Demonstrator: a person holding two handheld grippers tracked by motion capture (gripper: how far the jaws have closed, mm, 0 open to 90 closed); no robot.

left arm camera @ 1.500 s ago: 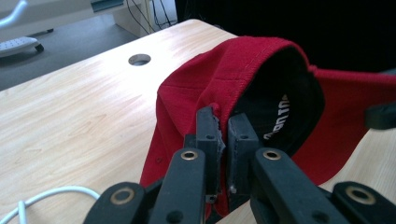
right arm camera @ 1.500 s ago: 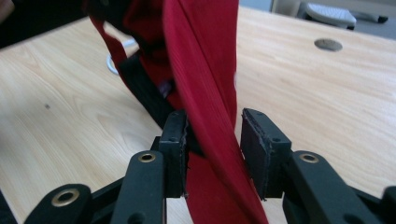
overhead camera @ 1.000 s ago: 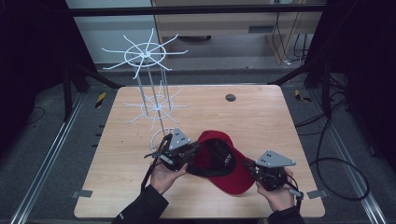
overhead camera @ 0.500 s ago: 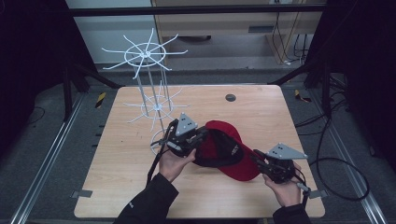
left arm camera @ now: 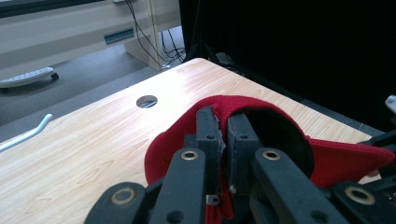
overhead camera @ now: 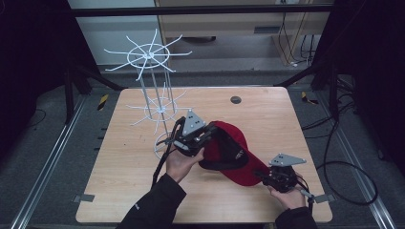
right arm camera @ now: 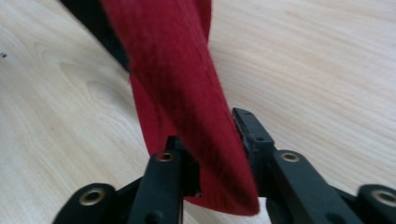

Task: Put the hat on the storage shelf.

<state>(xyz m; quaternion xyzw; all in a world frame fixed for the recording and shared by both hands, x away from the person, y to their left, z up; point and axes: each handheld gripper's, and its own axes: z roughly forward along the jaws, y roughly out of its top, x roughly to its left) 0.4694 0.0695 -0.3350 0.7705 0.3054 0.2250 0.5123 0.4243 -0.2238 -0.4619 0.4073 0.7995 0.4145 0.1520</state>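
I am clamping my left tongs (overhead camera: 206, 135) on the red baseball cap's (overhead camera: 228, 151) rear rim and my right tongs (overhead camera: 265, 177) on its brim, lifting evenly toward the white wire rack (overhead camera: 152, 102).

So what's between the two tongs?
In the high view, the red cap stretches between the left tongs and the right tongs; each grips one end.

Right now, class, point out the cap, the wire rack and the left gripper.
cap (overhead camera: 228, 148), high view, on its dark inside.
wire rack (overhead camera: 149, 56), high view, on the top ring's hub.
left gripper (left arm camera: 223, 135), left gripper view, between its jaw tips, shut on the cap's edge.
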